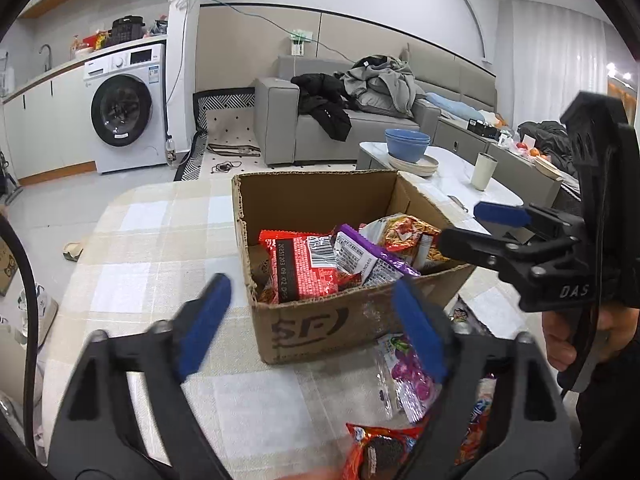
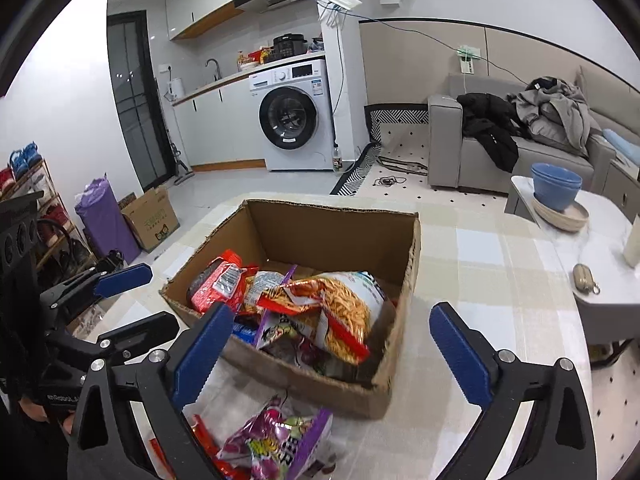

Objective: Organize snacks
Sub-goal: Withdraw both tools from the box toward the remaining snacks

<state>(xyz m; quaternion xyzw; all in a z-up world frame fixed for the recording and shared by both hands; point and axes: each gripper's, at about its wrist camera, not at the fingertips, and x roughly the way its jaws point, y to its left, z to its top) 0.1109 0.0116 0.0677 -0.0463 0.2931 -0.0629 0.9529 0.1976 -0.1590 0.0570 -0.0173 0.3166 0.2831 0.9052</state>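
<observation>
The cardboard box (image 2: 304,304) on the checked table (image 1: 168,248) is already part-filled with packets, and both the left gripper (image 1: 316,330) and the right gripper (image 2: 324,350) are held with fingers wide apart and nothing between them. A fresh pick is judged to be in hand: the purple candy bag (image 2: 276,440) lying just before the box calls for a lowered, closing grasp, though the loose packets nearest the cameras are cut off by the fingers and frame edge

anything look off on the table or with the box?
Cardboard box has ragged, torn top edges with the flaps gone. Snack packets inside are heaped at angles, not stacked. A purple candy bag and a red packet lie loose on the tablecloth outside the box. Nothing spilled. Both grippers are open and empty.
</observation>
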